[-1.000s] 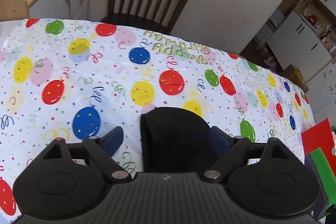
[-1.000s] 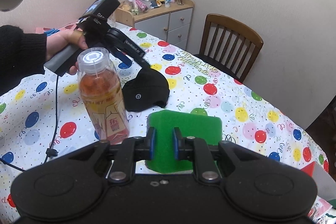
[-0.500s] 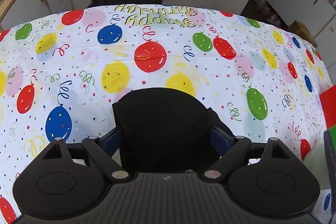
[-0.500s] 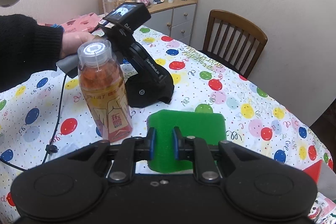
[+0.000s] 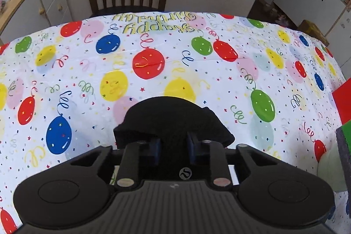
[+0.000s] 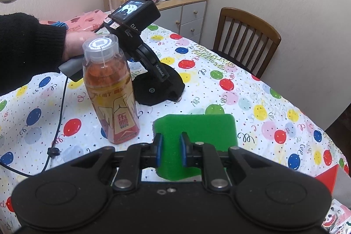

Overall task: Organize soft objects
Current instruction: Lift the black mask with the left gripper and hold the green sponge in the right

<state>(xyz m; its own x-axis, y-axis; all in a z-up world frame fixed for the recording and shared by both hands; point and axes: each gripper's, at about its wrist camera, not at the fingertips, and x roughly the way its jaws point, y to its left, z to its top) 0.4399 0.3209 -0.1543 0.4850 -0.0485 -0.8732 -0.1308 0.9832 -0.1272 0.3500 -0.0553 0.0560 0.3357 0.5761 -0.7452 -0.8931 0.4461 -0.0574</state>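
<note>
left claw [image 5: 173, 150] clenched on black cap [image 5: 173, 120], lower centre, on table [image 5: 153, 54] | right claw [image 6: 170, 151] gripped green sponge [image 6: 197, 131], lower centre | risk: bottle [image 6: 110, 89] just left could be knocked over

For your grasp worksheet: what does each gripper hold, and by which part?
Left gripper: the black cap, pinched at its near edge. Right gripper: the green sponge, clamped across its near end.
</note>
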